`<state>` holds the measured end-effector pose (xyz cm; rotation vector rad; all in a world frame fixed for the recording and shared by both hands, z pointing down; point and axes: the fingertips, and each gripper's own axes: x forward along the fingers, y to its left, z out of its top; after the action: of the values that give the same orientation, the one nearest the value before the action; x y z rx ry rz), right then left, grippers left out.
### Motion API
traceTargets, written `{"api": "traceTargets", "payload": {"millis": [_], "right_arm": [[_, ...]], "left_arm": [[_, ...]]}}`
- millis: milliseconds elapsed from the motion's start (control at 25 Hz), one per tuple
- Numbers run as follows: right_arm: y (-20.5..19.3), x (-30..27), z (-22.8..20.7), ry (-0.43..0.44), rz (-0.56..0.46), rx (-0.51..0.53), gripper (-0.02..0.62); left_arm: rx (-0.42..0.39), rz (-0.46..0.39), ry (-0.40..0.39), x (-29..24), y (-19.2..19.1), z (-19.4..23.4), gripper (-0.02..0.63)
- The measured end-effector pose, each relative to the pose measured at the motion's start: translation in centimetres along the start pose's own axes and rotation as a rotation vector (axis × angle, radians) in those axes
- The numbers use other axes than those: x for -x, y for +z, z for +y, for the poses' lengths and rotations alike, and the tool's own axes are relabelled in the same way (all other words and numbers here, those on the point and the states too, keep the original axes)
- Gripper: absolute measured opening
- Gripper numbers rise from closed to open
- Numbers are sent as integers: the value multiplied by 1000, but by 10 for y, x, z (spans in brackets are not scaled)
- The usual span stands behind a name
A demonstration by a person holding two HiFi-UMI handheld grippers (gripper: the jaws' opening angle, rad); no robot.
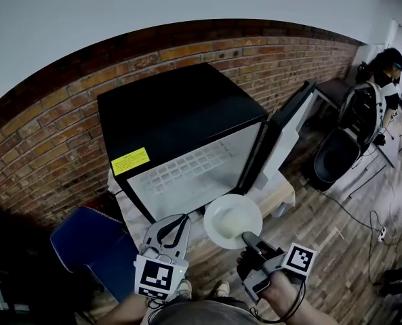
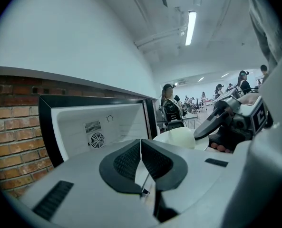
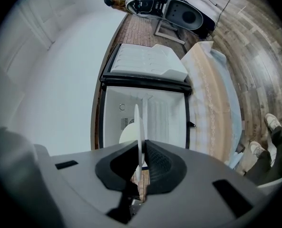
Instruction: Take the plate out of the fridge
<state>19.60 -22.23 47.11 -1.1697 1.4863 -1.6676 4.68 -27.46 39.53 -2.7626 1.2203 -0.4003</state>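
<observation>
Plate [image 1: 231,220], white, stiff, likely light but breakable and slick, hangs just outside the open fridge [image 1: 180,124], its near rim pinched by the right gripper [image 1: 249,238]; left gripper [image 1: 174,229] pressed together, empty.

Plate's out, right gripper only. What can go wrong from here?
The right gripper pinches the plate only at its rim; it could tilt or slip out.
The fridge door stands open at the right; a swing that way could clip it.
The shut left gripper is close beside the plate and could bump it.
</observation>
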Motion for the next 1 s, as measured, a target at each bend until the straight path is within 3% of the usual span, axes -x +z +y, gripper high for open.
{"api": "traceTargets", "payload": {"millis": [1000], "right_arm": [[11, 9, 9, 32, -1, 18, 41]], "left_arm": [[-9, -6, -11, -2, 7, -11, 20]]}}
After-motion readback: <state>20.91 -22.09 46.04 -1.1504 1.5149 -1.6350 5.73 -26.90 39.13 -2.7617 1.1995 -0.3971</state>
